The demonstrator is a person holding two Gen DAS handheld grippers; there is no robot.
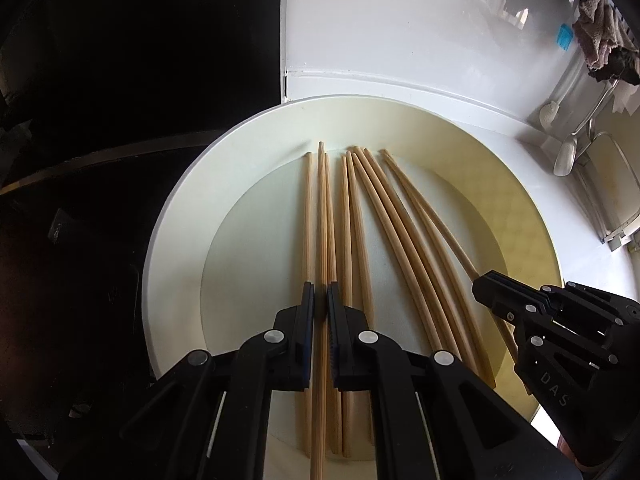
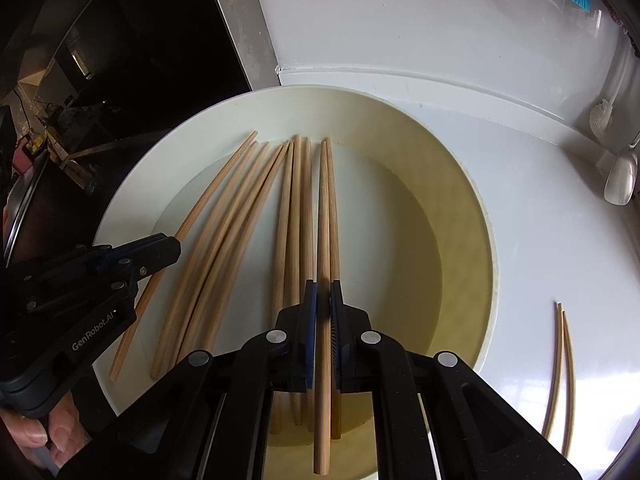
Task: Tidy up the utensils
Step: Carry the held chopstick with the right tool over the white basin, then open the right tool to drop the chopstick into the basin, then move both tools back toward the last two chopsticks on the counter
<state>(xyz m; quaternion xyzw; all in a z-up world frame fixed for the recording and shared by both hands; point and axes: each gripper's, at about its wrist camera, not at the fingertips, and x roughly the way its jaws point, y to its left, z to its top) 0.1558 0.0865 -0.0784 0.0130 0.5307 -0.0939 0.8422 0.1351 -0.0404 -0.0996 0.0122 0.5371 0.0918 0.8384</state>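
**Both grippers clamped on chopsticks over the plate**

Black fingers of the left gripper (image 1: 321,300) filled the bottom of the left wrist view, closed tight on a single wooden chopstick (image 1: 320,220) that ran forward between the pads, its far tip above the plate's inner slope. Below it lay the other chopsticks (image 1: 384,216), fanned side by side across the flat of a large cream plate (image 1: 172,216), which sat on a white counter (image 1: 400,76) with its left edge at a dark opening.

From the right wrist view, the right gripper (image 2: 323,300) was likewise pinched shut on one chopstick (image 2: 322,220), held just above the plate's floor and pointing toward the far rim. The left gripper showed at the left of that view, over the plate's left rim. Two more loose chopsticks (image 2: 562,368) lay on the counter to the right of the plate, well apart from it. A white spoon (image 2: 620,180) rested near the counter's far right edge.
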